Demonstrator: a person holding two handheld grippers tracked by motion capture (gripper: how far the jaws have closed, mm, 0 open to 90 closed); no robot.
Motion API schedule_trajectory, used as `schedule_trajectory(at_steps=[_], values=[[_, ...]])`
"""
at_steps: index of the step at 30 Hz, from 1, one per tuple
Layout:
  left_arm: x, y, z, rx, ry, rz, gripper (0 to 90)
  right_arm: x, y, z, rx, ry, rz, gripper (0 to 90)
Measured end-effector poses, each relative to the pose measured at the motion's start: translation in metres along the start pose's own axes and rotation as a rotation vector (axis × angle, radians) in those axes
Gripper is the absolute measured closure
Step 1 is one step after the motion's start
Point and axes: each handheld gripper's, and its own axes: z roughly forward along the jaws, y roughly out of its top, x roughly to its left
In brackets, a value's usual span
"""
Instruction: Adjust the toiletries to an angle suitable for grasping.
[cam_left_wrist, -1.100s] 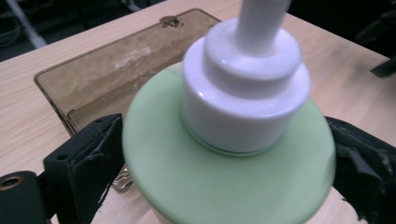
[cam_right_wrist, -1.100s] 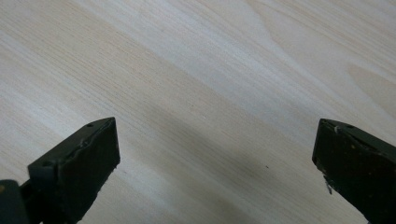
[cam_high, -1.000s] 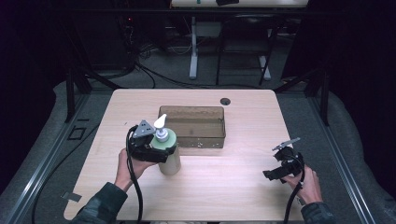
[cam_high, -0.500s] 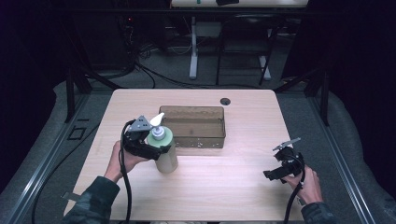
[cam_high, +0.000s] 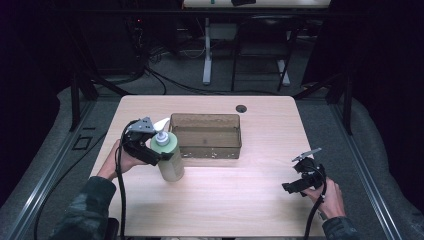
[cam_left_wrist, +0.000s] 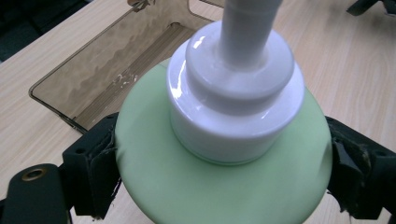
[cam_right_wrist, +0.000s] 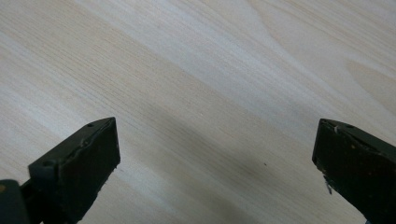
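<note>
Currently one green pump bottle (cam_high: 169, 159) stands on the desk (cam_high: 240, 200) just left of the single brown tray (cam_high: 206, 135), the left gripper (cam_high: 150, 147) with its jaws clamped on the bottle's shoulder; judged gripped but not yet set in any final place. Right gripper (cam_high: 302, 181): near right, jaws apart, holding nothing.

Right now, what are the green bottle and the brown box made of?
The bottle looks like smooth matte plastic, pale green, with a glossy white pump collar that shines with highlights. The box looks like clear brownish plastic, probably acrylic: the table's wood grain shows through its walls.
</note>
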Motion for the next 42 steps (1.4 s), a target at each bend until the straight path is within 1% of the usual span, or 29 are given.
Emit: schedule_trajectory(at_steps=[3,5,6,7,8,9,10,11,12,15,16,17,18,19,20,21,22,23,26,29,30,31,32,33,34,38,39,41,42], values=[[0.001,-0.001,-0.001,-0.001,0.001,-0.011,11.3,0.0,0.0,0.0,0.0,0.001,0.0,0.3],[0.0,0.0,-0.001,0.004,0.004,-0.041,10.6,0.0,0.0,0.0,-0.002,0.001,0.0,0.3],[0.0,-0.001,-0.001,0.001,-0.005,-0.053,9.1,0.0,0.0,0.0,-0.003,0.001,0.0,0.3],[0.0,-0.001,-0.001,0.001,-0.005,-0.053,8.1,0.0,0.0,0.0,-0.003,0.001,0.0,0.3],[-0.001,0.0,-0.002,0.003,0.003,-0.066,8.1,0.0,0.0,0.0,-0.003,0.0,0.0,0.3],[-0.002,-0.001,-0.003,-0.008,-0.003,-0.077,5.8,-0.001,0.0,0.0,-0.001,-0.004,-0.002,0.3],[-0.002,-0.001,-0.004,-0.012,-0.003,-0.086,0.0,0.0,0.0,0.0,-0.003,0.0,-0.001,0.3],[-0.003,0.0,-0.006,-0.018,0.009,-0.099,0.0,0.0,0.0,-0.001,-0.002,0.0,0.0,0.3],[-0.003,0.001,-0.009,-0.025,0.009,-0.101,0.0,0.0,0.0,-0.001,-0.002,0.0,0.0,0.3],[-0.005,0.006,-0.019,-0.038,0.046,-0.135,0.0,0.0,0.0,0.0,-0.002,-0.001,0.001,0.3],[-0.005,0.006,-0.019,-0.038,0.046,-0.135,0.0,0.0,0.0,0.0,-0.002,-0.001,0.001,0.3],[-0.006,0.01,-0.025,-0.043,0.058,-0.143,0.0,0.0,0.0,0.0,-0.002,-0.001,0.0,0.3],[-0.006,0.01,-0.025,-0.043,0.058,-0.143,0.0,0.0,0.0,0.0,-0.001,-0.005,-0.002,0.3],[-0.007,0.016,-0.03,-0.042,0.064,-0.152,0.0,0.0,0.0,0.0,0.0,-0.003,0.001,0.3],[-0.007,0.016,-0.03,-0.042,0.064,-0.152,0.0,0.0,0.0,0.0,0.001,0.003,0.005,0.2],[-0.009,0.021,-0.034,-0.027,0.088,-0.161,0.0,0.0,0.0,0.0,0.002,0.002,0.004,0.2],[-0.01,0.024,-0.036,-0.026,0.086,-0.159,0.0,0.0,0.0,0.0,0.005,-0.007,-0.002,0.2],[-0.011,0.028,-0.039,-0.022,0.092,-0.168,0.0,0.0,0.001,0.001,0.004,0.002,0.0,0.2],[-0.011,0.032,-0.042,-0.018,0.099,-0.176,0.0,0.001,0.001,0.002,0.006,0.002,0.0,0.1],[-0.011,0.041,-0.048,-0.003,0.115,-0.191,0.0,0.0,0.002,0.002,0.005,0.0,-0.008,0.0],[-0.011,0.041,-0.048,-0.003,0.115,-0.191,0.0,0.0,0.002,0.002,0.006,0.001,-0.007,0.0],[-0.011,0.046,-0.051,0.006,0.121,-0.201,0.0,0.0,0.002,0.002,0.004,0.004,-0.005,0.0],[-0.011,0.049,-0.053,0.014,0.124,-0.197,0.0,0.0,0.002,0.002,0.003,0.005,-0.004,0.0],[-0.011,0.049,-0.053,0.014,0.124,-0.197,0.0,-0.001,0.001,0.002,0.003,-0.002,-0.008,0.0],[-0.011,0.053,-0.055,0.024,0.125,-0.206,0.0,-0.002,0.001,0.001,0.004,-0.001,-0.008,0.0],[-0.011,0.06,-0.057,0.041,0.133,-0.213,0.0,-0.002,0.0,0.0,0.002,-0.006,-0.003,0.0],[-0.011,0.065,-0.057,0.057,0.14,-0.216,0.0,-0.002,0.0,0.0,0.0,-0.007,-0.003,0.0],[-0.011,0.067,-0.058,0.064,0.143,-0.219,0.1,-0.002,0.0,0.0,0.002,-0.011,-0.007,0.0],[-0.012,0.072,-0.058,0.078,0.15,-0.221,0.2,-0.002,0.0,0.001,0.008,-0.014,-0.011,0.0]])
